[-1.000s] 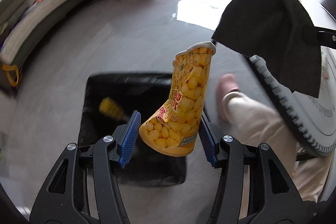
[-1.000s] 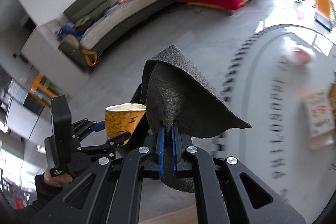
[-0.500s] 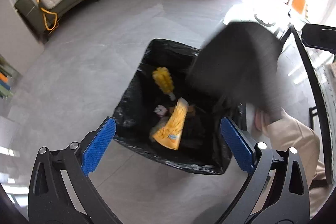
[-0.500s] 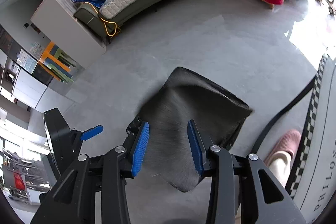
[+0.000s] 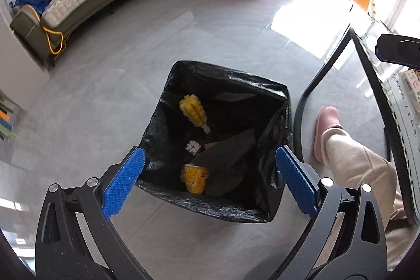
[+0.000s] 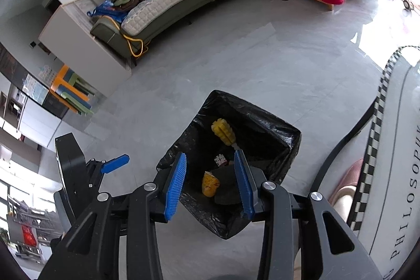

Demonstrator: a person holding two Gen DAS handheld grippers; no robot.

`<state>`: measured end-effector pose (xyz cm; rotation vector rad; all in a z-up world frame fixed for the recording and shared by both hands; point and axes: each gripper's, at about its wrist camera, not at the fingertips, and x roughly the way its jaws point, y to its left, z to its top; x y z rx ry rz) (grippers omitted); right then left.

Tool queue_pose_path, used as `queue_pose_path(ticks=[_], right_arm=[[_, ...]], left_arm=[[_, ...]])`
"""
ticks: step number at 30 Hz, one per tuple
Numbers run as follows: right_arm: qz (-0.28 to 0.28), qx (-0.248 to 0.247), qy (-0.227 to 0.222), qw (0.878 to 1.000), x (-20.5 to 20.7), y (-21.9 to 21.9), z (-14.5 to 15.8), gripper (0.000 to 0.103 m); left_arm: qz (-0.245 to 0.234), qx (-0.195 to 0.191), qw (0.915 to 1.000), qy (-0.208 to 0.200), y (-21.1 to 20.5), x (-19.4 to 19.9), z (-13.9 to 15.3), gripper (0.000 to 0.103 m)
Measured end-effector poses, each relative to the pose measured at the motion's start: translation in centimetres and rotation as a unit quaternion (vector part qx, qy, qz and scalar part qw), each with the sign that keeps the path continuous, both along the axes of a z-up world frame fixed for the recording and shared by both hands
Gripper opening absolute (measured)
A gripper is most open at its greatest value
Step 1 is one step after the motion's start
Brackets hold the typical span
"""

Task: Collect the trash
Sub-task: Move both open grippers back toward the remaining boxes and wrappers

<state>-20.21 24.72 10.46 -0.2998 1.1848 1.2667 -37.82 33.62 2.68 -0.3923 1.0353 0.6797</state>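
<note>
1. Left hand-held gripper (image 5: 208, 184): jaws spread wide, nothing between the blue pads (image 5: 123, 184); released. It has just been opening. It points down over the bin.
2. Right hand-held gripper (image 6: 210, 184): jaws partly apart, pads (image 6: 175, 185) touching nothing; released. It too has just been opening.
3. Bin (image 5: 273, 214): square, lined with a black bag, standing on the grey floor (image 5: 162, 43), directly under both grippers.
4. Contents seen from the left wrist view: yellow snack packet (image 5: 194, 176) at the near side of the bin; dark grey cloth (image 5: 231, 162) lying just beside it, overlapping its right edge; yellow corn cob (image 5: 193, 110) toward the far side; small checked cube (image 5: 193, 147) between cob and packet.
5. Right wrist view confirms the same layout: packet (image 6: 210, 184), cloth (image 6: 228, 188), cob (image 6: 223, 134).
6. To the right of the bin: a person's leg in light trousers (image 5: 359, 169), foot in a pink slipper (image 5: 325, 127).
7. Tabletop (image 6: 393, 175) edge with a checked border at the far right.
</note>
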Motion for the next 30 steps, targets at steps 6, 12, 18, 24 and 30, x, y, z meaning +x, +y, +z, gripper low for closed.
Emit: queue_pose_path(ticks=[6,12,18,24,30], right_arm=[[-0.020,0.012,-0.003,1.000,1.6,-2.9,1.0,0.049],[-0.069,0.015,-0.031,0.997,4.6,-7.7,1.8,0.059],[-0.122,-0.011,-0.067,0.990,8.9,-13.6,1.6,0.063],[-0.181,-0.056,-0.074,0.979,14.2,-19.3,0.6,0.064],[-0.204,-0.105,-0.082,0.970,19.0,-21.8,-0.5,0.073]], left_arm=[[-0.029,0.000,0.9994,-0.017,-2.0,1.8,1.5,0.097],[-0.079,0.006,0.9966,-0.021,-5.3,5.5,2.9,0.097],[-0.137,-0.006,0.9900,-0.033,-8.9,10.1,3.9,0.097],[-0.189,-0.036,0.9804,-0.042,-12.5,15.0,4.8,0.097],[-0.235,-0.046,0.9697,-0.049,-15.4,18.7,5.6,0.097]])
